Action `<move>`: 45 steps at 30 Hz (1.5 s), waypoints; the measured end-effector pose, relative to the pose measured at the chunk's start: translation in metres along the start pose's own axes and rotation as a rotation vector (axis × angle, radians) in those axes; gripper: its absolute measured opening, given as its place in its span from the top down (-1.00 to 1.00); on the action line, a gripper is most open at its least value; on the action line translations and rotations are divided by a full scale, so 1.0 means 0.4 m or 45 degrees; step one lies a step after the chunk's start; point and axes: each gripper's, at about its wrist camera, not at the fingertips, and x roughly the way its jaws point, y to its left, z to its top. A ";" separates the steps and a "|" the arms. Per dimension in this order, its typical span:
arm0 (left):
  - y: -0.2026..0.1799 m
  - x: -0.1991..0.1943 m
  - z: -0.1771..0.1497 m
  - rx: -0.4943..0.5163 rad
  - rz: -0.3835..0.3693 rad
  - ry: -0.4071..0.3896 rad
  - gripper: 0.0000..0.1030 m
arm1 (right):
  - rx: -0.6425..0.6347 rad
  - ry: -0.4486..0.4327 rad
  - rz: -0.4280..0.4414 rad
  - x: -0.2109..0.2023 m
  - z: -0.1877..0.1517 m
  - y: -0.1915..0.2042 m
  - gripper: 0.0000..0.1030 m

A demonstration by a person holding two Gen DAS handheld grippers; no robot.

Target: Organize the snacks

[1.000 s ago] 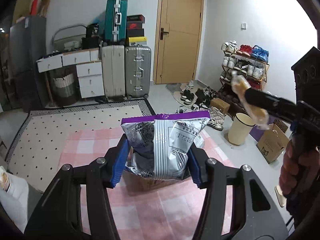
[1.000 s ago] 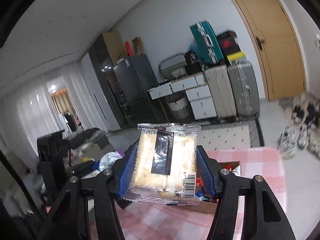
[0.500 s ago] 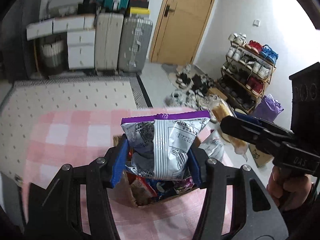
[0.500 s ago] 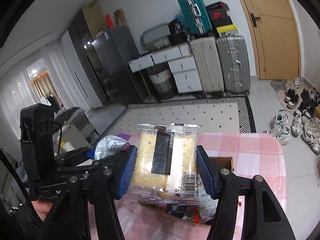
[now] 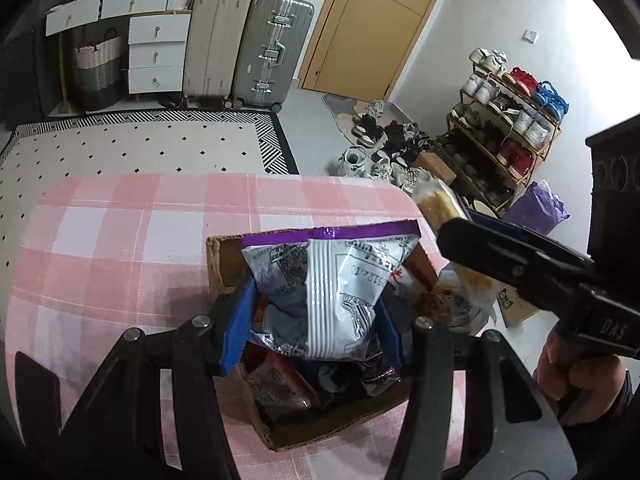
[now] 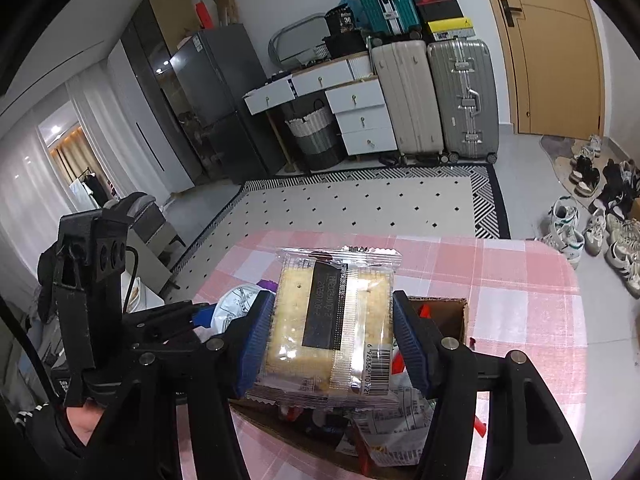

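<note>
Your left tongs (image 5: 312, 320) are clamped on the silver chip bag (image 5: 324, 288), right over the cardboard box (image 5: 218, 260) near the table's (image 5: 120, 240) right edge. Your right tongs (image 6: 334, 338) grip the cracker pack (image 6: 332, 320) above the same box.

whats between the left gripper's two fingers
A silver chip bag with a purple top edge, clamped between the left gripper fingers above the cardboard box; the left wrist view shows it.
</note>
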 end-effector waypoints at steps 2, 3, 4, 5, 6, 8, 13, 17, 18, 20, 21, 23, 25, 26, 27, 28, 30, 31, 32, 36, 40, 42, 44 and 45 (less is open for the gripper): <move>-0.004 0.005 -0.010 0.006 -0.002 0.011 -0.01 | 0.010 0.013 0.001 0.008 -0.004 0.003 -0.16; -0.001 0.010 -0.014 -0.001 -0.006 0.010 -0.01 | 0.013 0.018 0.008 0.014 -0.003 0.000 -0.16; 0.000 0.010 -0.021 -0.008 -0.007 0.016 -0.02 | 0.011 0.017 0.007 0.017 0.005 -0.003 -0.16; 0.004 0.020 -0.024 -0.021 -0.013 0.030 -0.04 | -0.001 0.015 0.002 0.020 0.006 0.000 -0.16; 0.008 0.025 -0.024 -0.029 -0.021 0.045 -0.05 | -0.015 0.022 -0.005 0.024 0.007 0.003 -0.20; 0.013 0.029 -0.027 -0.029 -0.016 0.053 -0.14 | -0.017 0.014 -0.007 0.022 0.007 0.005 -0.26; 0.011 -0.006 -0.024 -0.008 0.003 0.011 -0.46 | -0.010 -0.025 -0.004 -0.002 0.007 0.004 -0.45; 0.002 -0.044 -0.028 0.017 0.031 -0.001 -0.54 | -0.007 -0.063 0.005 -0.043 0.005 0.013 -0.45; 0.001 -0.057 -0.032 0.023 0.047 -0.013 -0.54 | -0.009 -0.080 0.005 -0.058 0.004 0.018 -0.45; -0.002 -0.090 -0.042 0.032 0.077 -0.048 -0.54 | -0.007 -0.129 0.028 -0.097 -0.001 0.029 -0.45; -0.006 -0.111 -0.050 0.041 0.089 -0.067 -0.54 | -0.011 -0.150 0.039 -0.117 -0.005 0.038 -0.45; -0.015 -0.150 -0.067 0.063 0.128 -0.106 -0.54 | -0.018 -0.197 0.049 -0.164 -0.016 0.054 -0.46; -0.030 -0.200 -0.089 0.092 0.160 -0.162 -0.54 | -0.024 -0.242 0.058 -0.212 -0.033 0.071 -0.55; -0.039 -0.225 -0.100 0.108 0.174 -0.190 -0.56 | -0.029 -0.272 0.058 -0.242 -0.044 0.080 -0.59; -0.052 -0.258 -0.115 0.128 0.192 -0.228 -0.58 | -0.035 -0.302 0.061 -0.271 -0.056 0.089 -0.60; -0.062 -0.280 -0.124 0.141 0.200 -0.249 -0.59 | -0.043 -0.322 0.067 -0.297 -0.068 0.100 -0.61; -0.090 -0.341 -0.151 0.172 0.229 -0.308 -0.65 | -0.046 -0.368 0.066 -0.348 -0.086 0.121 -0.62; -0.099 -0.363 -0.164 0.187 0.234 -0.328 -0.68 | -0.045 -0.385 0.067 -0.367 -0.096 0.128 -0.65; -0.114 -0.392 -0.182 0.206 0.242 -0.360 -0.71 | -0.046 -0.408 0.068 -0.395 -0.114 0.135 -0.68; -0.178 -0.498 -0.240 0.255 0.264 -0.441 -0.99 | -0.058 -0.486 0.075 -0.491 -0.188 0.159 -0.76; -0.214 -0.580 -0.300 0.265 0.261 -0.506 -0.99 | -0.074 -0.547 0.057 -0.570 -0.270 0.175 -0.80; -0.222 -0.612 -0.335 0.251 0.259 -0.523 -0.99 | -0.077 -0.570 0.050 -0.602 -0.313 0.180 -0.86; -0.227 -0.635 -0.365 0.243 0.254 -0.531 -0.99 | -0.082 -0.600 0.028 -0.633 -0.357 0.186 -0.93; -0.226 -0.646 -0.384 0.241 0.265 -0.539 -0.99 | -0.088 -0.618 0.017 -0.649 -0.383 0.188 -0.96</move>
